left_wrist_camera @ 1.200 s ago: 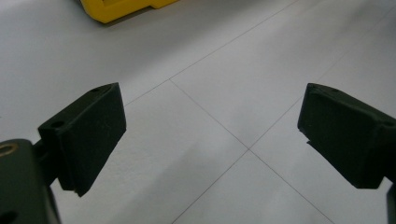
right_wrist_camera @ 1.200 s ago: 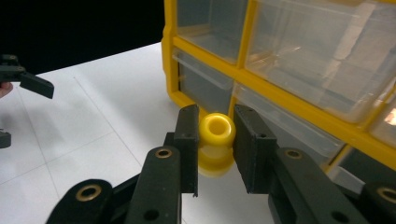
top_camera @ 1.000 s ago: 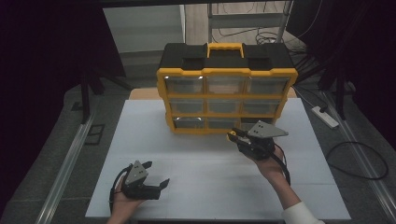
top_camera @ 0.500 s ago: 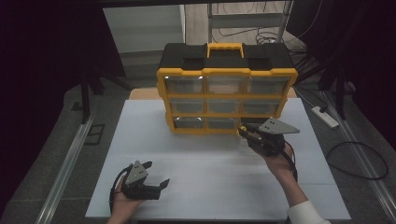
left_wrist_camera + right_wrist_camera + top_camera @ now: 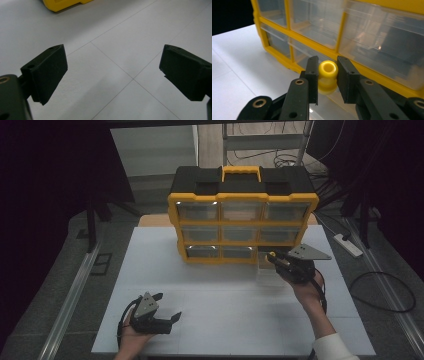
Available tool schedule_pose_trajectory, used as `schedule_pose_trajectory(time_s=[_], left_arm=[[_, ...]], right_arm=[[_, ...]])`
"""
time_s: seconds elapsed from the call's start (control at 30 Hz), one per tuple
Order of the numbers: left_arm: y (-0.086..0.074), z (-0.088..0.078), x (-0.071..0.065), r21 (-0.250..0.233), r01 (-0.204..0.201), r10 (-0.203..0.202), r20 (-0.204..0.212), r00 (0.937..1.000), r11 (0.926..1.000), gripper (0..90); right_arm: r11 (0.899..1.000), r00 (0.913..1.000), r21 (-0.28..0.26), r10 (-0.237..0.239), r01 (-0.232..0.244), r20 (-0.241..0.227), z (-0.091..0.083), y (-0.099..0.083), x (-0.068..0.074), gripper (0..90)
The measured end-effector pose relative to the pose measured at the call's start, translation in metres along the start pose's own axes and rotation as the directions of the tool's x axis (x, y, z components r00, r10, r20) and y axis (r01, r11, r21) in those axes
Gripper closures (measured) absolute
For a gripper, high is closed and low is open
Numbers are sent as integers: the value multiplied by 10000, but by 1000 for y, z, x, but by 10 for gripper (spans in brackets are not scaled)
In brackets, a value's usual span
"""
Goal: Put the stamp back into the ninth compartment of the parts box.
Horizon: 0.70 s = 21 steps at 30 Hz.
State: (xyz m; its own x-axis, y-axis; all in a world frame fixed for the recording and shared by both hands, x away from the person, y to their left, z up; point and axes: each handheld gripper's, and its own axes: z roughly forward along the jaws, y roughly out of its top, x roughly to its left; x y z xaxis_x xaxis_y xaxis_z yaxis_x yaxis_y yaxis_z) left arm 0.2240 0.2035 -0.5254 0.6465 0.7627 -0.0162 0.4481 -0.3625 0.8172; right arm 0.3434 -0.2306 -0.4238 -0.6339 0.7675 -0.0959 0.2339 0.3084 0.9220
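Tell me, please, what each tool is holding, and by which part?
The right tool clamps a small yellow spool by its sides; the left tool holds nothing.

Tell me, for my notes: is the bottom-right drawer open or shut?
Open: the clear drawer juts from the yellow organizer; the right hand-held gripper holds a yellow spool.

organizer frame [image 5: 243,198]: yellow plastic, smooth, slight sheen; black plastic top, matt
drawers [image 5: 319,22]: clear plastic, glossy, catching reflections
knob [image 5: 327,75]: yellow plastic, smooth and shiny, at 12 o'clock from the right gripper [image 5: 327,78], pressed between its pads
gripper pads [image 5: 47,71]: black, matt, rubbery-looking, faintly grainy
gripper arms [image 5: 297,100]: black matt plastic with metal-looking rivets
table [image 5: 165,270]: white, matt, smooth, thin seam lines
top plate [image 5: 309,252]: grey, flat, dull finish
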Motion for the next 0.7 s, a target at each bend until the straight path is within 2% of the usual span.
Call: schedule_pose_trajectory(time_s=[0.27,0.53,0.7], left_arm=[[0,0,0,14,-11,11,6,10000,10000,81],[0,0,0,24,-29,29,20,10000,10000,81],[0,0,0,37,-34,34,26,10000,10000,81]], right_arm=[[9994,9990,179,284,-290,342,-1,-6,-13,725],[9990,9989,347,275,-288,387,1,-9,-14,724],[9974,9990,676,203,-230,402,6,-13,-14,724]])
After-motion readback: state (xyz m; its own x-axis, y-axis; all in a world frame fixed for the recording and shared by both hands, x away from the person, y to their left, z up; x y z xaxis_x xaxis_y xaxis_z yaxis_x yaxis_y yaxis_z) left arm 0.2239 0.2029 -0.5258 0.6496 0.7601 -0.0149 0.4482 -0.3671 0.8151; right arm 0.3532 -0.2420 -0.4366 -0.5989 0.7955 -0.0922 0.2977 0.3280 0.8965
